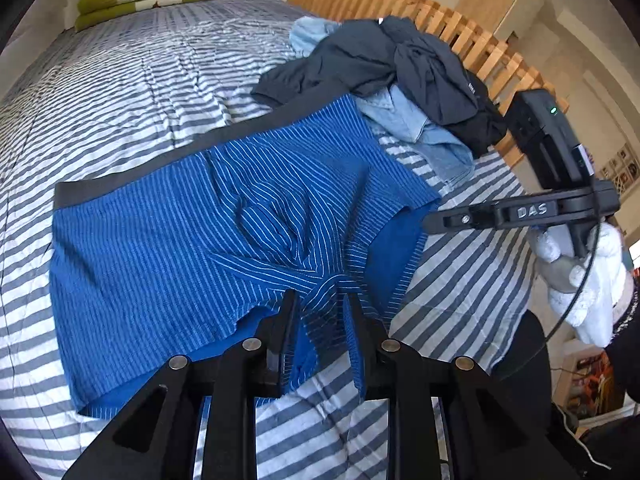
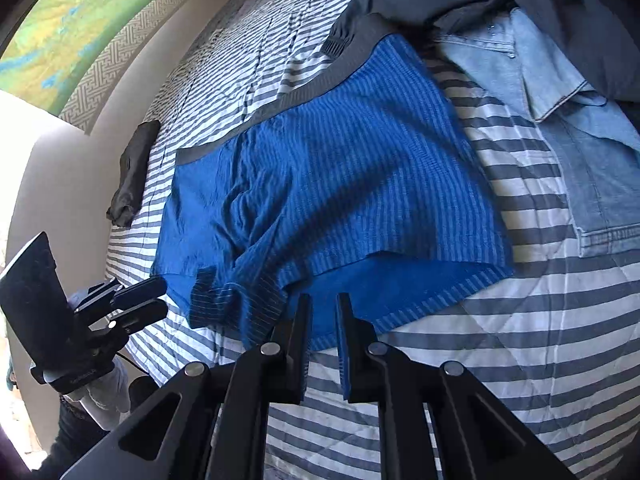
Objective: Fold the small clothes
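1. Two grippers stood at the near edge of the blue striped underpants [image 1: 192,236], which lay spread flat on the striped bedcover [image 1: 132,84], waistband [image 1: 200,148] on the far side and leg openings toward the grippers.
2. The underpants' long axis ran left to right, along the waistband, so I judged the fold would go across that line.
3. The left gripper [image 1: 320,300] had its jaws parted by a narrow gap, straddling the bunched crotch hem; whether they pinched the cloth I could not tell.
4. The right gripper [image 2: 323,300] hovered at the hem of the right leg opening [image 2: 400,296], jaws slightly parted, nothing clearly held.
5. Each gripper was closest to its own side: the left one near the middle, the right one near the right leg.
6. A heap of dark clothes [image 1: 400,60] and a pale denim piece [image 1: 420,128] lay at the far right, touching the waistband's right end.
7. A dark sock [image 2: 132,168] lay apart at the far left.
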A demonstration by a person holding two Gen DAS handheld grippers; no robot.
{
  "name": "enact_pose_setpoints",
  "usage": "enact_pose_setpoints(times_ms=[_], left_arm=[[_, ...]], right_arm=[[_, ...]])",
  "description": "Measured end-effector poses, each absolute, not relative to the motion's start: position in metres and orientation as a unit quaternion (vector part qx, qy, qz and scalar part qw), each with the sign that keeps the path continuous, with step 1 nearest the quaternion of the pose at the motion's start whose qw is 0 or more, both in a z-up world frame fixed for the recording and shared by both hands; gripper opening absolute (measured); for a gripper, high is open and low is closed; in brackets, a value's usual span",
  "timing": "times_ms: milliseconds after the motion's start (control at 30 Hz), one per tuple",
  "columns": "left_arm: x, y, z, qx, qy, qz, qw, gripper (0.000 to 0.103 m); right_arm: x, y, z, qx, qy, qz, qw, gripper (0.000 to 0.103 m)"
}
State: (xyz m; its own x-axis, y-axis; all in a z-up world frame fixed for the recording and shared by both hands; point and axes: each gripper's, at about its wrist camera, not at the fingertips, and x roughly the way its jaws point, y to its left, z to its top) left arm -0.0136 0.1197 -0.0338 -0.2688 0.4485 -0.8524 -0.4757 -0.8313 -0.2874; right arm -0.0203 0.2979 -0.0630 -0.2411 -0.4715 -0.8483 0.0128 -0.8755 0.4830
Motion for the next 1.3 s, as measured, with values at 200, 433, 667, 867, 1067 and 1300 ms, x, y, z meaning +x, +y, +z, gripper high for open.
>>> enact_pose_setpoints(times_ms=[200,433,667,867,1067,1300], left_arm=[[-0.011,0.146,-0.078,-0.589,0.081,0.757,0.272,0.027],[-0.01,0.188,-0.032,-0.544,0.104,0.788,0.269,0.037],[-0.027,0.236,-0.042,-0.546,0.126,0.777,0.286,0.042],[-0.041,0.251,-0.059,-0.557,0.109,0.771,0.289,0.041],[-0.034,0.256,-0.071,-0.549,0.126,0.77,0.3,0.039],[-0.033,0.262,-0.047,-0.542,0.125,0.768,0.318,0.04]], right_arm=[[-0.044,0.344,-0.062,0.574,-0.168,-0.796,0.09,0.039],[-0.037,0.366,-0.086,0.582,-0.199,-0.781,0.107,0.039],[-0.084,0.372,-0.062,0.546,-0.194,-0.806,0.118,0.039],[-0.154,0.35,-0.075,0.56,-0.15,-0.806,0.116,0.042],[-0.175,0.338,-0.08,0.557,-0.136,-0.812,0.11,0.003],[-0.159,0.35,-0.08,0.559,-0.176,-0.797,0.146,0.03]])
